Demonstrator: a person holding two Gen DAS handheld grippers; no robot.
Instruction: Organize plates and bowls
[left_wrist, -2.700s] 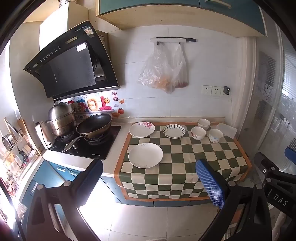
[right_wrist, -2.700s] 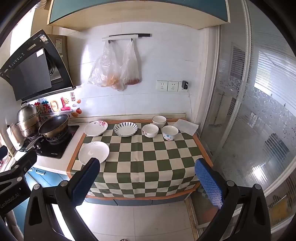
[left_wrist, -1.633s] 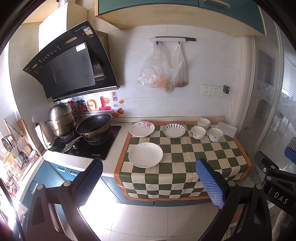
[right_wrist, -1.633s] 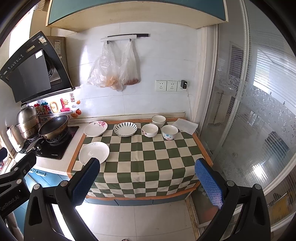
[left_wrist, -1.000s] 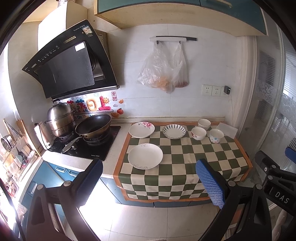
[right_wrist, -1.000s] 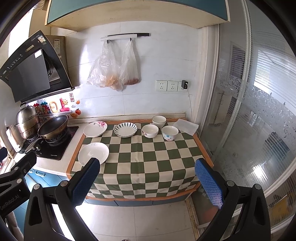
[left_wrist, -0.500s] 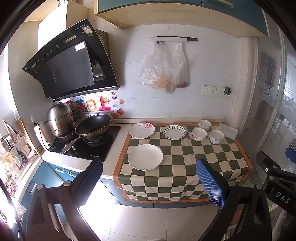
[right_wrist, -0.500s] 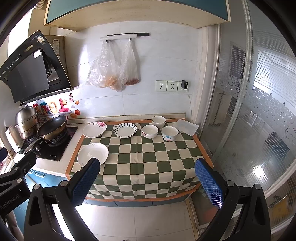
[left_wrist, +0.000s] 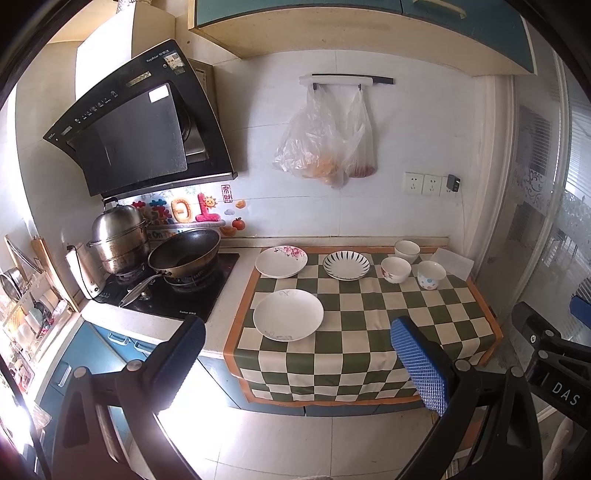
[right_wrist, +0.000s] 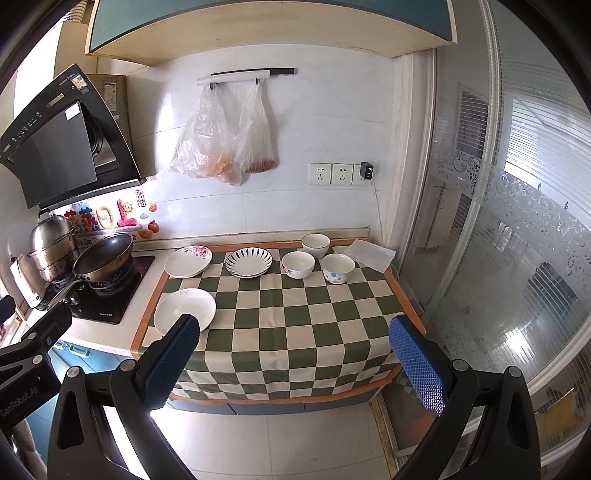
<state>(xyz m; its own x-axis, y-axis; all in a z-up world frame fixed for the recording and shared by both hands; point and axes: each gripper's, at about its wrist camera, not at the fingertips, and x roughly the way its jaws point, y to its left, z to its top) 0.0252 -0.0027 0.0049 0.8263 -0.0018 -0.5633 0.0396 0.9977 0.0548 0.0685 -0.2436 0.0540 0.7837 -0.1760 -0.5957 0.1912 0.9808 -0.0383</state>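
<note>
I see both tongs wide open and empty, held in the air in front of the surface (left_wrist: 369, 317), touching nothing. From the left tongs (left_wrist: 295, 362), the white plate (left_wrist: 288, 314) lies just ahead, and two more plates (left_wrist: 281, 261) are behind it. From the right tongs (right_wrist: 295, 354), the three bowls (right_wrist: 297, 264) stand far ahead, near the wall, well apart from the fingers (right_wrist: 417, 365).

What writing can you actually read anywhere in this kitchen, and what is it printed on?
"DAS": white letters on the black gripper body at the right edge of the left wrist view.
"GenRobot.AI": on the black gripper body at the left edge of the right wrist view.
Range hood brand and button labels: too small to read.
Wall stickers beside the steamer pot: blurred, unreadable.
</note>
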